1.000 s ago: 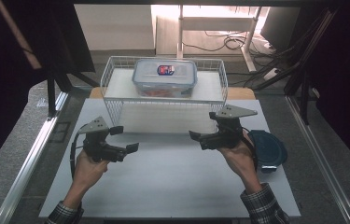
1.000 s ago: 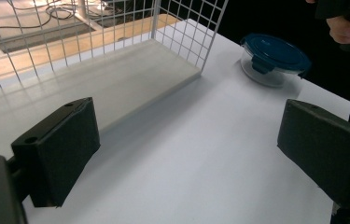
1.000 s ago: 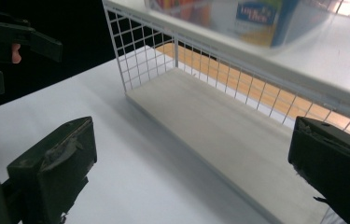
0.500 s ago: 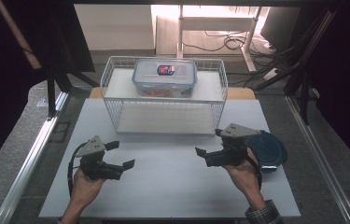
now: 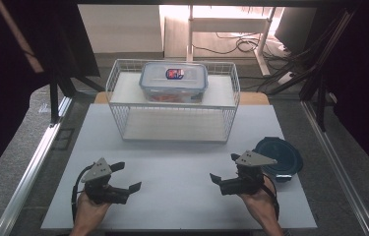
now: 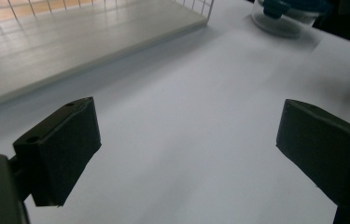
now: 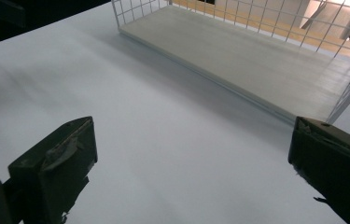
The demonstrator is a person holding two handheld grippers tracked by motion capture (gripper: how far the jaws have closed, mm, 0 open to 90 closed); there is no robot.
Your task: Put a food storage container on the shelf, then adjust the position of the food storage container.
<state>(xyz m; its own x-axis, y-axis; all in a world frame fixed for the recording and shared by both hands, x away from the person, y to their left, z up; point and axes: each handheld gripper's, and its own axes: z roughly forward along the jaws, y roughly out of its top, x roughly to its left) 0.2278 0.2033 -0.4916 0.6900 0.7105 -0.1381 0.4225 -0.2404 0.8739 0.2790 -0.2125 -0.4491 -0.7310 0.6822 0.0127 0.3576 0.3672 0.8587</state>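
High view: both grippers sit low near the front edge of the white counter (image 5: 182, 162), each with its jaws spread and nothing between them. The left gripper (image 5: 128, 177) is toward the front left corner, the right gripper (image 5: 224, 169) toward the front right. Just beside the right gripper, close to the counter's right edge, stands a round container with a dark blue lid (image 5: 278, 157), the nearest thing to either gripper and the likely one to be taken. At the back edge a white wire rack (image 5: 172, 120) carries a clear lidded food box (image 5: 173, 81) on its upper shelf, well apart from both hands.

Left gripper view: the two black jaws stand wide apart over bare counter. The round container (image 6: 284, 14) shows far off at the top, with clear walls under the blue lid; the rack's lower shelf (image 6: 79, 42) lies at upper left.

Right gripper view: the jaws are again spread wide and empty, pointing toward the rack's lower shelf (image 7: 256, 51).

The container looks like light, stiff plastic, and its smooth wall may slip. I would pinch across the lid's rim or a raised tab, squeezing gently so the wall does not flex.
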